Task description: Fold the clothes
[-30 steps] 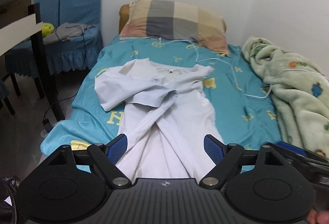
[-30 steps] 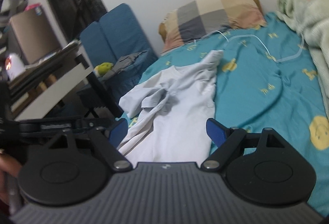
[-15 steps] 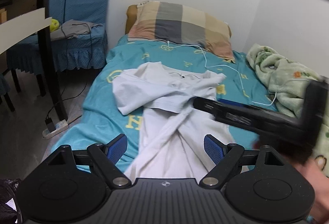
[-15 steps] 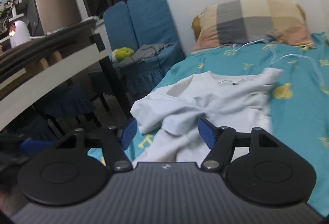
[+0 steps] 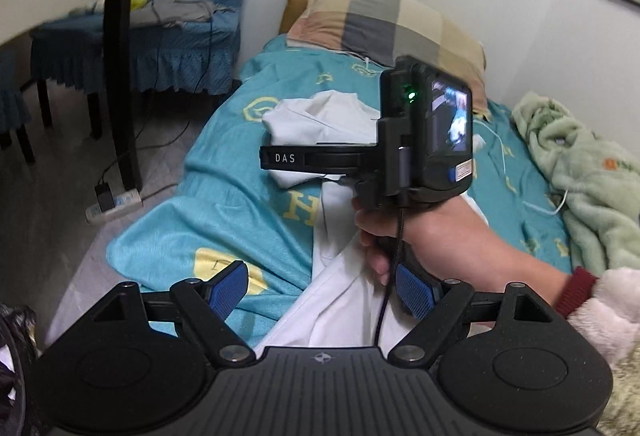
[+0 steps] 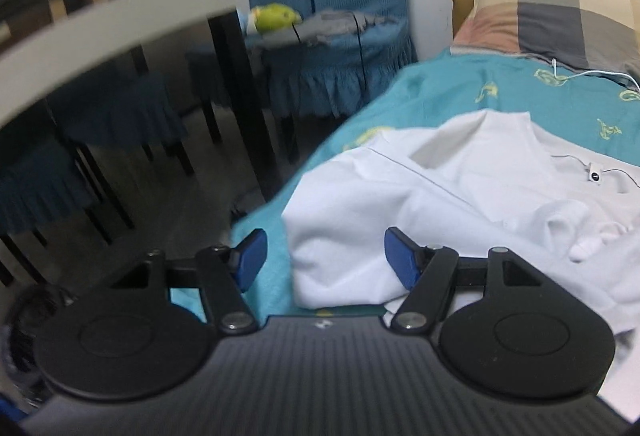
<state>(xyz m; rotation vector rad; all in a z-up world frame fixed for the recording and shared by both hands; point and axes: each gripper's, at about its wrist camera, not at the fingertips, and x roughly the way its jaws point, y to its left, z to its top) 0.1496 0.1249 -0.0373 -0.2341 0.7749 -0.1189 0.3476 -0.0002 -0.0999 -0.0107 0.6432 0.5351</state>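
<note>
The clearest lettering is "DAS" in white capitals on the black side bar of the right gripper (image 5: 320,158), at the middle of the left wrist view. On the teal bedsheet (image 5: 224,196) a large yellow "H" is printed just below that bar, partly covered by the white shirt (image 5: 344,316). Other yellow motifs on the sheet, toward the upper middle of both views, are too distorted to read as letters. A small white sticker sits at the lower right corner of the camera unit mounted on the same gripper; its print is too small to make out. The little screen above it shows only a blurred picture.
</note>
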